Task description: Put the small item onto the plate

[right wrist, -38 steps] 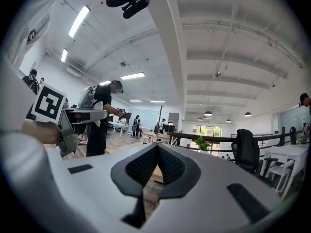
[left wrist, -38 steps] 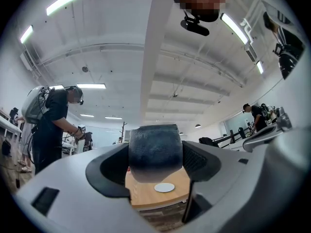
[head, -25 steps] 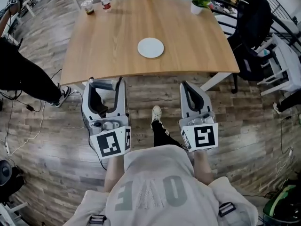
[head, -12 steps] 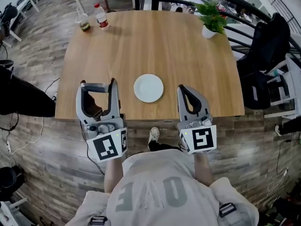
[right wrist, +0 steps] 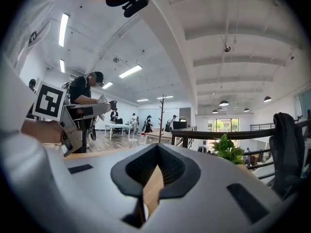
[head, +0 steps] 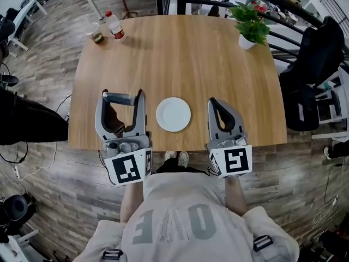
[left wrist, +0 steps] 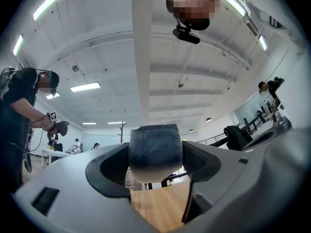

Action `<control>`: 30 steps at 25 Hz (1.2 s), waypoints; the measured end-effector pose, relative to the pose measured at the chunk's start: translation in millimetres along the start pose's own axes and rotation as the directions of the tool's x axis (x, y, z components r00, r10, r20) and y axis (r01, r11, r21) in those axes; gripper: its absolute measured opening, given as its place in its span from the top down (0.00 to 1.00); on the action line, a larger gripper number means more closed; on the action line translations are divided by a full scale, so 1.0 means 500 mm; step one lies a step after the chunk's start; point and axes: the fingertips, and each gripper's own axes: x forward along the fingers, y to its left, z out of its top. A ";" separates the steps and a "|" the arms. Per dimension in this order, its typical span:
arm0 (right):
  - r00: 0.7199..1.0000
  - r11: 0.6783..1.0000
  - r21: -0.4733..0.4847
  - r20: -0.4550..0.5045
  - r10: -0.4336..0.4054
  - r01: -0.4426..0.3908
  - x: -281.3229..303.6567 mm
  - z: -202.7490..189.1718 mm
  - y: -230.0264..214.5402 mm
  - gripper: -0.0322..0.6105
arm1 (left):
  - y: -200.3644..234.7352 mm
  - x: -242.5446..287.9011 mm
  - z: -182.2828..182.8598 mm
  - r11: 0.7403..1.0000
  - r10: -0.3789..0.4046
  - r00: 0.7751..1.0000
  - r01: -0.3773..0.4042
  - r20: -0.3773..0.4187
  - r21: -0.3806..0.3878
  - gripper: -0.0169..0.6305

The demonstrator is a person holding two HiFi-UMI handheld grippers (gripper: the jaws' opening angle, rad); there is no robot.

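Observation:
A white plate (head: 173, 114) lies near the front edge of the wooden table (head: 180, 53). My left gripper (head: 123, 96) hovers just left of the plate, shut on a small item (head: 118, 97). In the left gripper view that small item (left wrist: 155, 152) is a dark blue-grey block with a pale underside, pinched between the two pads of the left gripper (left wrist: 155, 155). My right gripper (head: 214, 101) hangs just right of the plate. In its own view the right gripper (right wrist: 154, 177) has its jaws shut and holds nothing.
A water bottle (head: 114, 26) and a cup (head: 95, 35) stand at the table's far left corner. A potted plant (head: 252, 29) stands at the far right. A chair draped in black (head: 319, 53) is to the right, and a person in dark clothes (head: 27, 125) to the left.
The view has closed in on the table. Both grippers, earlier over the floor, now hang over the table's front edge on either side of the plate. The left gripper still holds the item.

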 end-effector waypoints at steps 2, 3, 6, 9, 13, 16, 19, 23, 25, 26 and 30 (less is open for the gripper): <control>1.000 1.000 0.006 -0.002 -0.016 0.016 0.003 0.005 -0.008 0.92 | -0.009 0.015 -0.002 1.000 -0.021 1.000 0.021 0.003 0.001 0.47; 1.000 1.000 0.005 0.000 -0.021 0.021 0.006 0.008 -0.010 0.92 | -0.014 0.022 -0.005 1.000 -0.031 1.000 0.031 0.001 0.004 0.47; 1.000 1.000 -0.006 0.011 -0.014 0.014 0.010 0.016 -0.004 0.92 | -0.023 0.035 -0.018 0.999 -0.052 0.999 0.052 -0.011 -0.007 0.47; 1.000 1.000 -0.004 0.011 -0.003 0.003 0.015 0.013 0.006 0.92 | -0.029 0.034 -0.032 0.998 -0.066 0.997 0.066 -0.030 -0.004 0.47; 1.000 1.000 0.023 0.022 0.006 -0.006 0.019 0.016 0.018 0.92 | -0.038 0.033 -0.063 0.994 -0.109 0.990 0.109 -0.092 -0.004 0.47; 1.000 1.000 0.027 0.010 -0.007 0.007 0.021 0.010 0.021 0.92 | -0.059 0.032 -0.127 0.983 -0.177 0.960 0.182 -0.219 0.006 0.47; 1.000 0.999 0.030 -0.006 -0.015 0.015 0.016 0.000 0.023 0.92 | -0.083 0.036 -0.193 0.970 -0.236 0.921 0.240 -0.310 -0.024 0.47; 0.999 0.999 0.042 -0.033 -0.029 0.030 0.007 -0.017 0.022 0.92 | -0.112 0.038 -0.282 0.951 -0.290 0.846 0.307 -0.448 -0.036 0.47; 0.998 0.998 0.047 -0.055 -0.036 0.039 0.003 -0.031 0.022 0.92 | -0.123 0.037 -0.320 0.941 -0.314 0.801 0.334 -0.510 -0.055 0.47; 0.997 0.998 0.053 -0.072 -0.041 0.045 0.002 -0.042 0.023 0.92 | -0.129 0.033 -0.340 0.934 -0.328 0.771 0.351 -0.546 -0.064 0.47; 0.988 0.996 0.065 -0.145 -0.056 0.066 0.005 -0.097 0.029 0.92 | -0.150 0.009 -0.422 0.891 -0.355 0.617 0.450 -0.703 -0.054 0.47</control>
